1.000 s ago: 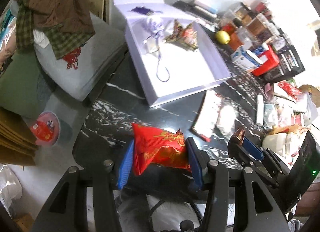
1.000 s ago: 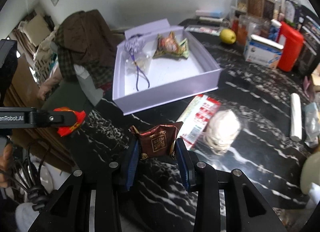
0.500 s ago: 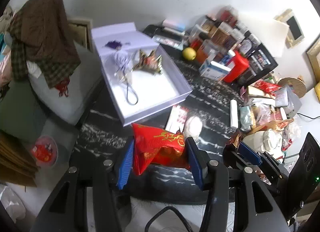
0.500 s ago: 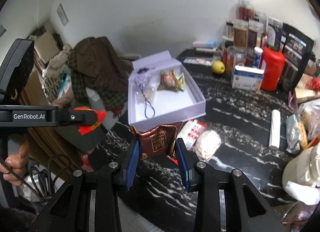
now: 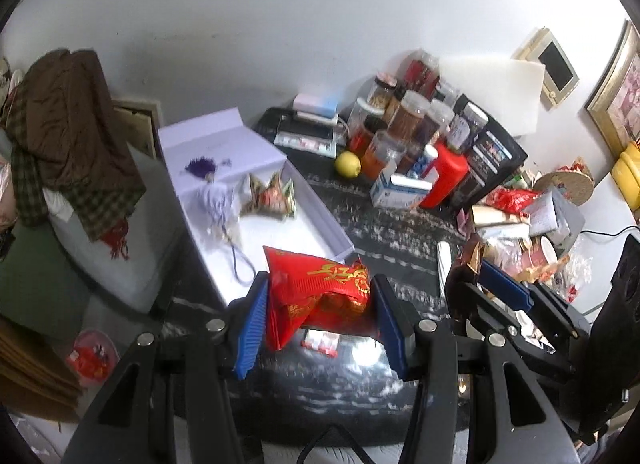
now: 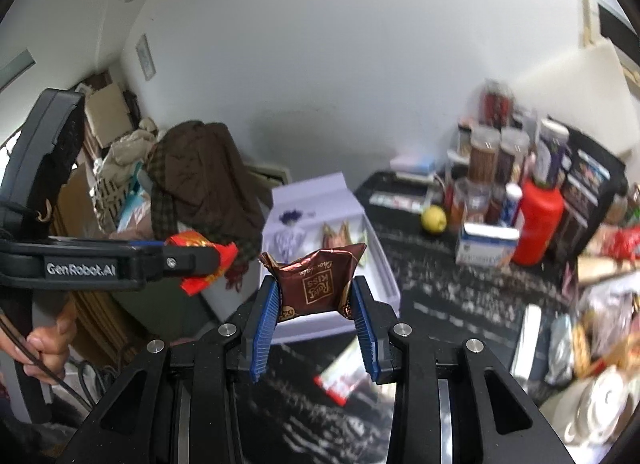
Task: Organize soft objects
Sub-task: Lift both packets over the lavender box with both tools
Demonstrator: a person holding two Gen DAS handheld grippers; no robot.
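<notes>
My left gripper [image 5: 318, 296] is shut on a red packet with gold writing [image 5: 316, 288] and holds it in the air, near the front corner of the open lilac box [image 5: 316, 215]. My right gripper [image 6: 314, 296] is shut on a brown chocolate packet [image 6: 316, 284], also held high above the black marble table [image 6: 448, 284]. The box holds a purple tasselled sachet [image 5: 214, 199] and a patterned pouch [image 5: 272, 197]. The left gripper shows in the right wrist view [image 6: 192, 260] at the left, the right one in the left wrist view [image 5: 476, 268].
Jars, a red bottle [image 5: 446, 173], a lemon [image 5: 347, 163] and boxes crowd the back of the table. Packets and cups [image 5: 548, 252] fill the right side. A chair with brown clothes [image 5: 60, 135] stands left. A red-white pack [image 6: 344, 376] lies on the table.
Both grippers have risen well above the table with their packets still held, so the box and table look smaller and lower. Both views now tilt up toward the wall.
</notes>
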